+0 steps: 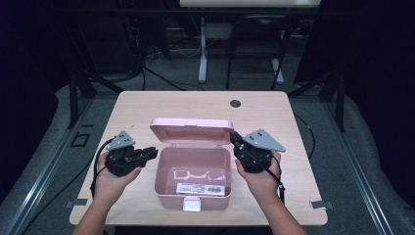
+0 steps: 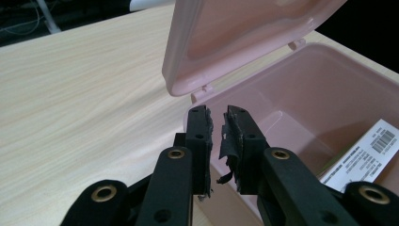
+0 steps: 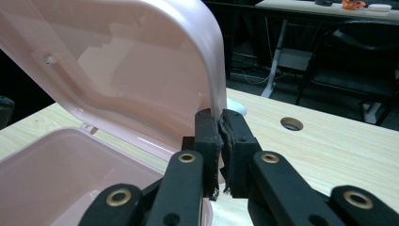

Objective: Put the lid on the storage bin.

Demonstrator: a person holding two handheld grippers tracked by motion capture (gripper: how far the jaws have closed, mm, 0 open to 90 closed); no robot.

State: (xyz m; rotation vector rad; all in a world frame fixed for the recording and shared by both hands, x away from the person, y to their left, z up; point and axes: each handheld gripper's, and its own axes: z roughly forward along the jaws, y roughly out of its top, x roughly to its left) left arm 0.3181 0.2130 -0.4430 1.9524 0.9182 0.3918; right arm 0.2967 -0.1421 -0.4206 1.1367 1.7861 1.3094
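A pink plastic box (image 1: 169, 196) stands open in the middle of the table, its lid (image 1: 191, 129) tipped up at the back. A white barcode label (image 1: 200, 188) lies inside, and a white latch (image 1: 192, 204) sits on the front wall. My right gripper (image 1: 234, 138) is shut on the lid's right edge (image 3: 214, 89), which runs down between the jaws (image 3: 219, 117). My left gripper (image 1: 152, 152) is at the box's back left corner. Its jaws (image 2: 217, 113) stand a narrow gap apart at the box's rim (image 2: 301, 52), and the pads do not press on it.
A round cable hole (image 1: 235, 103) is in the wooden tabletop (image 1: 137, 105) behind the box. Both of the person's hands rest near the table's front edge. Desk legs and cables (image 1: 202, 54) stand on the floor beyond the table.
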